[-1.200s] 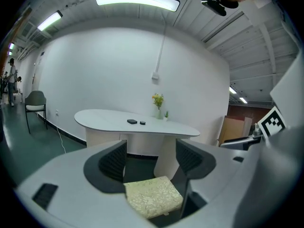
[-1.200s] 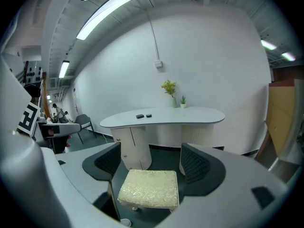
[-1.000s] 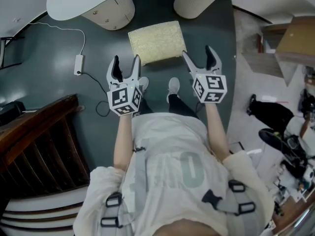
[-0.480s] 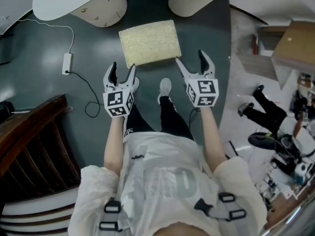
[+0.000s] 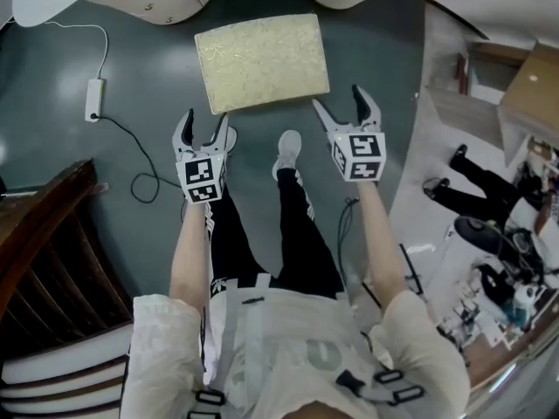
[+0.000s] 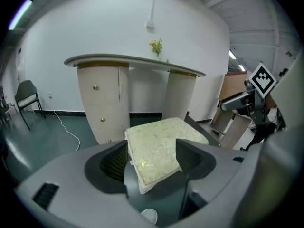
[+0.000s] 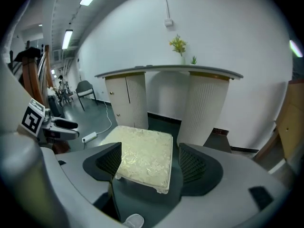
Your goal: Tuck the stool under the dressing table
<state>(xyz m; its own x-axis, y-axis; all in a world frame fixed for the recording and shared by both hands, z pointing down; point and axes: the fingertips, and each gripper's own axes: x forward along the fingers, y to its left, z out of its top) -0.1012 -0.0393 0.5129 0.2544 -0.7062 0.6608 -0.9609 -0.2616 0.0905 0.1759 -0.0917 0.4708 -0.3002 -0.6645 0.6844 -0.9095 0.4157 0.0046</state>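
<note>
Head view: L gripper (image 5: 204,127) & R gripper (image 5: 341,105) both spread, empty (stool (image 5: 261,61) near, ahead on floor).

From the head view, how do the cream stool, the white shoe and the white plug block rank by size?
1. stool, largest by far.
2. white shoe.
3. plug block, similar in length to the shoe but thinner, so smallest.
</note>
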